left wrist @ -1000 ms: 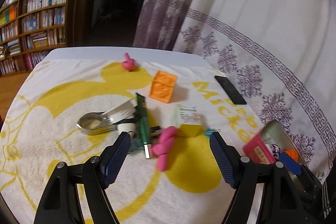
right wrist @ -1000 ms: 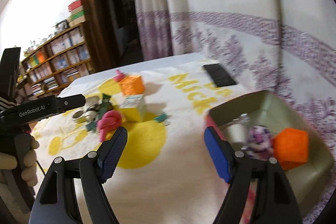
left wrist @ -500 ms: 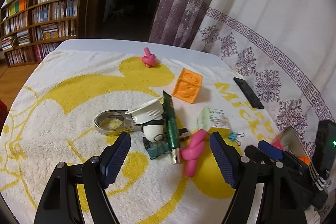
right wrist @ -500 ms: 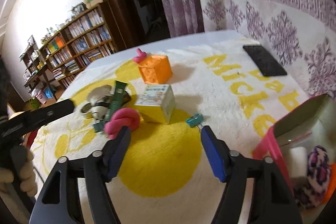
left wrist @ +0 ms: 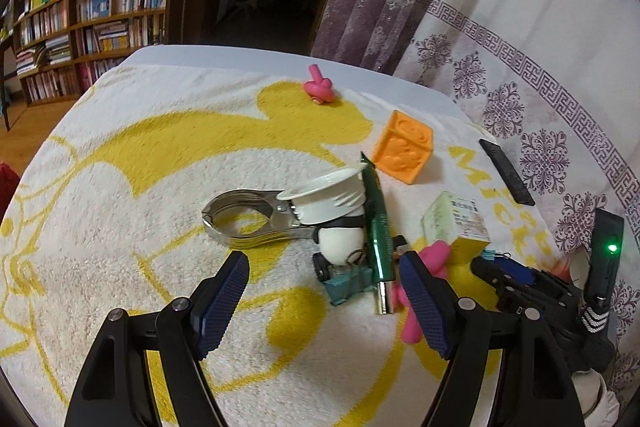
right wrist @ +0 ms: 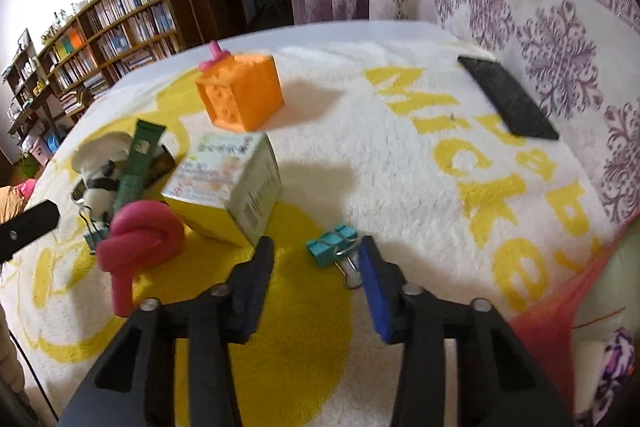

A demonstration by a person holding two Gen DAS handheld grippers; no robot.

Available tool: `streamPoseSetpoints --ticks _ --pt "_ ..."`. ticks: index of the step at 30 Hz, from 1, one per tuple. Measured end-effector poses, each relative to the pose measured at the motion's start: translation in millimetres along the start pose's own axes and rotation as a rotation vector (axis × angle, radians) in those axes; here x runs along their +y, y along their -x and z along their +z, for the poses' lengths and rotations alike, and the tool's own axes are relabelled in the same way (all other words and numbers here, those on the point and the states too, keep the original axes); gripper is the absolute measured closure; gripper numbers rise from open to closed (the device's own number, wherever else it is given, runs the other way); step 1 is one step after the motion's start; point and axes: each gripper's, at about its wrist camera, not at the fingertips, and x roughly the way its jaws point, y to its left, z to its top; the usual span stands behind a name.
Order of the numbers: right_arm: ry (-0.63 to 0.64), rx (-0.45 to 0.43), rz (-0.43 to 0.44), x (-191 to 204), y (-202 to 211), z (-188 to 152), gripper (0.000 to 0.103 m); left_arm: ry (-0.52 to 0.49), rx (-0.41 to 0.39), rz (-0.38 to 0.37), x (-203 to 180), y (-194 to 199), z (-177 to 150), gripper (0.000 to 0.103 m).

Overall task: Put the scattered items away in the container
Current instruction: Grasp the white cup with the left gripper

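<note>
Closing my right claw [right wrist: 316, 267] around the teal binder clip [right wrist: 332, 245] between its jaws, left claw [left wrist: 324, 291] spread, most clutter just ahead, container [right wrist: 612, 267] partly filled at right.

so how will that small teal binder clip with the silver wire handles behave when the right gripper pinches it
The small teal binder clip looks stiff and light, so the closing right gripper should lift it easily. Its silver wire handles probably swing loosely. Lying low on the fluffy white towel, it could skid or twist.
</note>
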Motion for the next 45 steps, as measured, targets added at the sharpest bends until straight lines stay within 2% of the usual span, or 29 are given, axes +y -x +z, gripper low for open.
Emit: streamPoseSetpoints --ticks 3,8,9,17,20,22,27,30,36,40,42,43,45 --pt "0.013 0.0 -0.022 2.8 0.0 -0.6 0.075 0.024 0.004 0.02 7.4 -4.7 0.5 0.024" --pt "-0.016 -0.025 -0.006 -1.7 4.5 -2.0 0.081 0.036 -0.003 0.047 12.2 -9.2 0.6 0.024" --pt "-0.025 -0.03 0.004 -3.4 5.8 -2.5 0.091 0.034 -0.006 0.053 12.2 -10.0 0.6 0.024" --pt "-0.041 -0.067 0.041 -3.4 13.0 -3.8 0.092 0.016 -0.015 0.072 6.9 -12.2 1.9 0.024" --pt "-0.063 -0.057 0.068 -6.9 11.9 -4.1 0.092 0.015 -0.016 0.057 2.5 -10.1 4.8 0.024" --pt "-0.079 -0.038 0.085 -8.8 9.4 -4.8 0.089 0.004 -0.017 0.066 -2.4 -10.4 7.6 0.024" --pt "-0.089 -0.044 0.102 -9.4 11.8 -7.1 0.058 -0.06 -0.028 0.122 -16.4 -18.8 22.5 0.024" --pt "-0.096 -0.063 0.097 -10.4 15.9 -7.1 0.045 -0.032 -0.006 0.14 -15.5 -30.9 32.8 0.024" --pt "-0.115 -0.071 0.106 -13.9 19.0 -6.3 0.042 0.13 0.065 0.094 -4.2 -57.5 41.7 0.024" --pt "-0.107 -0.075 0.11 -12.3 19.8 -6.1 0.042 0.18 0.06 0.096 -0.1 -68.0 43.0 0.024" --pt "-0.103 -0.078 0.109 -11.7 20.2 -6.3 0.042 0.204 0.046 0.076 5.8 -70.9 43.3 0.027" --pt "-0.102 -0.079 0.109 -11.9 20.4 -6.4 0.042 0.201 0.038 0.075 6.4 -70.2 43.4 0.033" --pt "-0.101 -0.08 0.108 -11.9 20.4 -6.5 0.042 0.19 0.034 0.064 7.3 -68.0 43.6 0.034"
